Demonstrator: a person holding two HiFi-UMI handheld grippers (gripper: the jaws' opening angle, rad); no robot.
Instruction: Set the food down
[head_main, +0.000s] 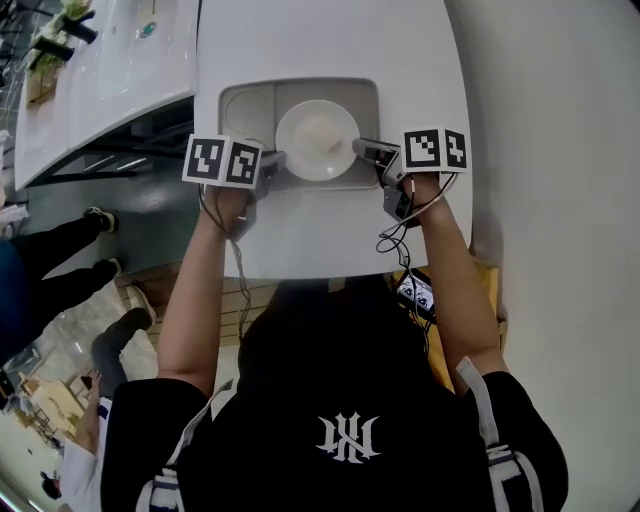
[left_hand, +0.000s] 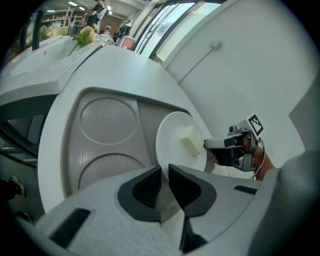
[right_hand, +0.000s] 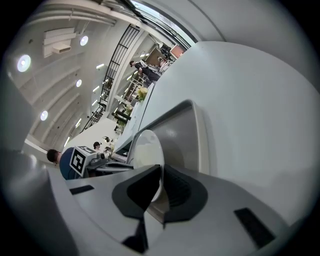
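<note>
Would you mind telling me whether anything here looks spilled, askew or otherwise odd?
Nothing stands out. The left gripper and right gripper clamp opposite rims of the plate over the tray, and the food block lies on it, unspilled.

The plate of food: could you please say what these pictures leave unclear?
- Head view: whether the plate rests on the tray or hangs above; underside hidden.
- Left gripper view: the food, a pale block, is too small to identify.
- Right gripper view: the plate, seen edge-on, hides the food.
</note>
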